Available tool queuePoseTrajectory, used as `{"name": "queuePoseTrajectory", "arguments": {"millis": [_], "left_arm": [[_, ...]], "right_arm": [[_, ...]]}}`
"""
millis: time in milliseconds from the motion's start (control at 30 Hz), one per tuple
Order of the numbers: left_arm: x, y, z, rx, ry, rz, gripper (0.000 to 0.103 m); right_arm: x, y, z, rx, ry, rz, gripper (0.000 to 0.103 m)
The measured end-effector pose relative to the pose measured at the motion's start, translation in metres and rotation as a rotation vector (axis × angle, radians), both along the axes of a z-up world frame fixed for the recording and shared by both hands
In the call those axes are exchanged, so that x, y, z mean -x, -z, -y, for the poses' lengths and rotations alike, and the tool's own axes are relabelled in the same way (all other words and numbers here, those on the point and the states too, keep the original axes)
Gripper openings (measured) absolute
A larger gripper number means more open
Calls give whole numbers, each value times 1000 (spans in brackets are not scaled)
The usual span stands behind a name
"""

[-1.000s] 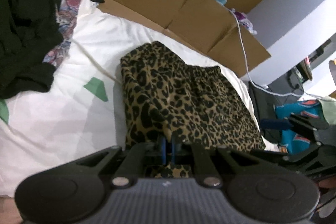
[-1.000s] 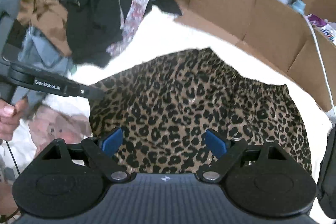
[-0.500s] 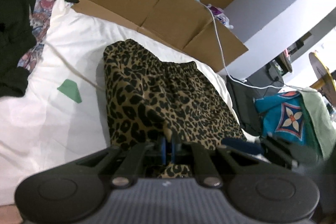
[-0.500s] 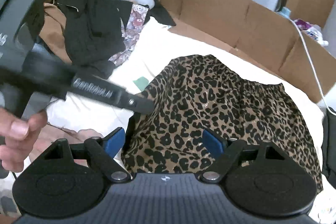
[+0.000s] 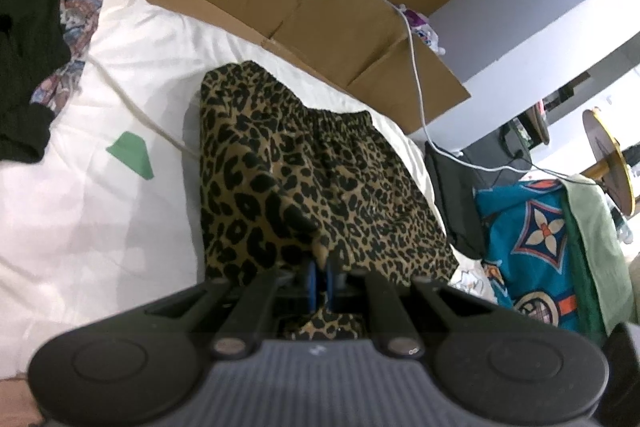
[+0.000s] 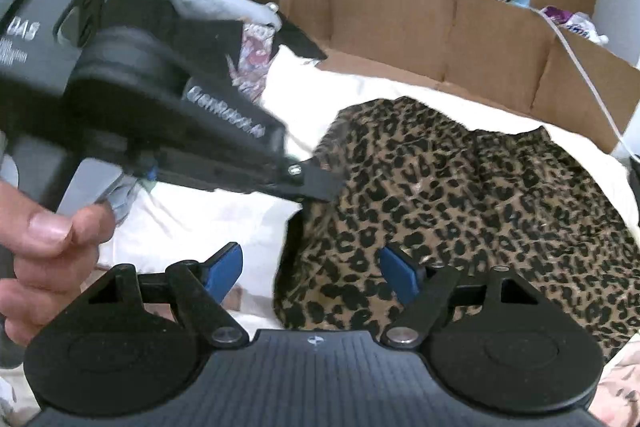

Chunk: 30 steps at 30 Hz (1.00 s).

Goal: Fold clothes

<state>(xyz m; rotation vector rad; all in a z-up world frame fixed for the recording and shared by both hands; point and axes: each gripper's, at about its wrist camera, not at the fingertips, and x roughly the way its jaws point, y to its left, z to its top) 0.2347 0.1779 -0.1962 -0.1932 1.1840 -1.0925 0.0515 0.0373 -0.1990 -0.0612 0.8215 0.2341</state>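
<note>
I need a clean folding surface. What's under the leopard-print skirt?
The leopard-print skirt lies on a white sheet, pinched by the left claw. Whatever is beneath the cloth itself is covered.

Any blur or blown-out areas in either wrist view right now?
Right wrist view: the left gripper crossing the frame is motion-blurred, its lettering smeared; leopard-print garment sharp. Left wrist view: white bedding overexposed, little texture; edges bowed by fisheye.

Leopard-print skirt [image 5: 304, 187] (edge lifted) on bed.
</note>
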Motion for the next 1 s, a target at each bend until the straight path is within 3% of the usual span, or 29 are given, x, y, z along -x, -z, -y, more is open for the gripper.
{"name": "queuePoseTrajectory", "arguments": {"millis": [200, 400, 567, 633, 700, 767, 867, 1000], "left_arm": [[3, -2, 1, -4, 15, -8, 6], [1, -11, 5, 13, 28, -8, 6], [0, -17, 11, 45, 21, -35, 6], [0, -21, 14, 57, 16, -39, 6], [0, -25, 16, 70, 13, -41, 6], [1, -30, 17, 83, 9, -41, 7], [-1, -36, 16, 114, -13, -44, 18], [-5, -43, 13, 128, -61, -2, 35]], "right_arm": [[-12, 17, -10, -21, 16, -26, 61], [-30, 23, -4, -51, 85, -28, 53], [-35, 13, -14, 9, 34, 41, 50], [-37, 9, -11, 25, 19, 50, 42], [-40, 6, -9, 41, 3, 58, 23], [-43, 3, -6, 56, -12, 66, 14], [-46, -2, -2, 80, -35, 77, 3], [-53, -2, 15, 70, -43, 49, 2]]}}
